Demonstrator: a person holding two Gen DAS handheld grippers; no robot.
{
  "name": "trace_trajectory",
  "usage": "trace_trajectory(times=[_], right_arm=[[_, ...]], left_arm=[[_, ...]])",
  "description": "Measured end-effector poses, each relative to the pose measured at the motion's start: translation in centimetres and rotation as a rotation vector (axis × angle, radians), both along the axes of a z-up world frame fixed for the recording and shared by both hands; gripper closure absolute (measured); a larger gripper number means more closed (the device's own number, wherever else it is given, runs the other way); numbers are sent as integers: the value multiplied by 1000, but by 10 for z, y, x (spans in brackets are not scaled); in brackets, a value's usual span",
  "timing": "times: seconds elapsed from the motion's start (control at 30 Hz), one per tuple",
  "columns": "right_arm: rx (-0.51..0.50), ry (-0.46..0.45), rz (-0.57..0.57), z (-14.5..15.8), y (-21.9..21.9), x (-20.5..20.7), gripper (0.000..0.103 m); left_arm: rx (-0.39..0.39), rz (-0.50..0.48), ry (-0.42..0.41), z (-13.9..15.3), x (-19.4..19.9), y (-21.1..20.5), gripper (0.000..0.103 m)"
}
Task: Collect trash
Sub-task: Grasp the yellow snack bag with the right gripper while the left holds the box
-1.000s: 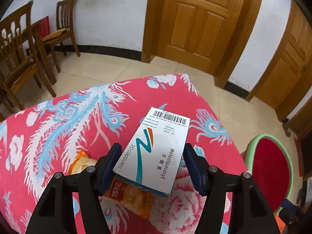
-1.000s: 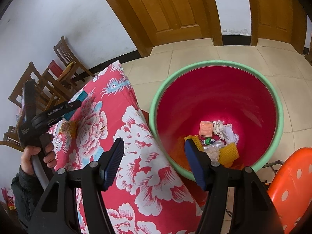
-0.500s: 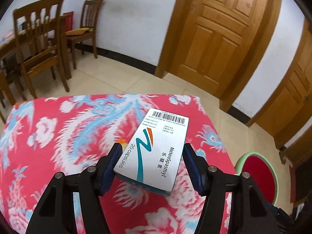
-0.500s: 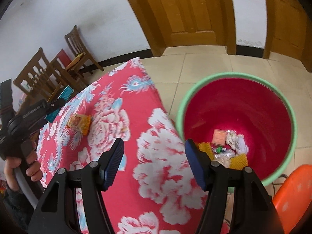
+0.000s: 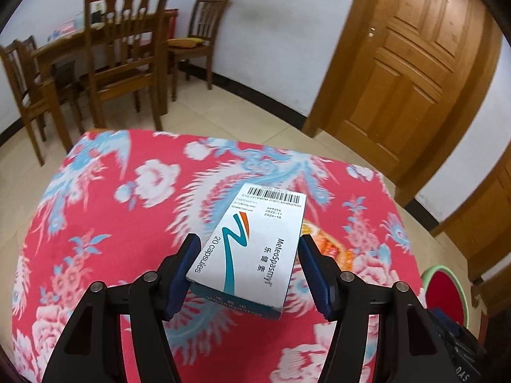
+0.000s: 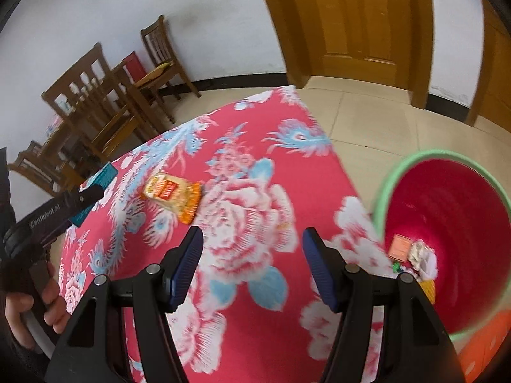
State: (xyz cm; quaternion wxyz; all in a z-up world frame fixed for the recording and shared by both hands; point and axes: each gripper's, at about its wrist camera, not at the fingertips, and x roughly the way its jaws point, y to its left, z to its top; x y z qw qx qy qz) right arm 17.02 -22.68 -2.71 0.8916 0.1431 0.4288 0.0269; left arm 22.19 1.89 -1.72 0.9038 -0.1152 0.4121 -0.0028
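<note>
**White carton held in the left claw, snack packet waiting on the surface**

White card with a teal stripe and a barcode: this is the medicine box (image 5: pixel 252 249), and it sits between the two blue pads of the left claw (image 5: pixel 249 271). The jaws are closed just to the width of the box and press on its long sides. It is carried flat and clear above the red flowered surface (image 5: pixel 127 223), I think so that it can travel to the bin without dragging on the cloth.

The right claw (image 6: pixel 252 268) is wide open with nothing between its fingers. It hovers over the surface near the right edge. The orange snack packet (image 6: pixel 172 196) lies flat on the cloth, nearer the far-left part of the surface, well apart from this claw. In my judgement the open jaws are kept ready for this packet.

The red bin with green rim (image 6: pixel 383 191) stands on the floor just beside the right edge of the surface. Some collected trash (image 6: pixel 412 255) is already at its bottom, so the box should go there too.
</note>
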Motion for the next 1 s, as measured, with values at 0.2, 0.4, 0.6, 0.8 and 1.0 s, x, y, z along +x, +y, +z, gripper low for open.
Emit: trace_trajectory(times=[0.2, 0.4, 0.6, 0.8, 1.0], right_arm=[[-10, 14, 79, -9, 28, 28, 33], [-53, 20, 155, -20, 54, 52, 28], [-102, 12, 229, -28, 77, 76, 25], [-169, 16, 296, -36, 96, 96, 25], [-193, 19, 356, -41, 109, 109, 25]], left_arm=[[-7, 44, 14, -10, -7, 17, 49], [-13, 55, 52, -25, -7, 27, 49], [-4, 45, 49, -26, -10, 26, 49], [-14, 48, 86, -35, -12, 27, 49], [-39, 76, 130, -48, -10, 36, 49]])
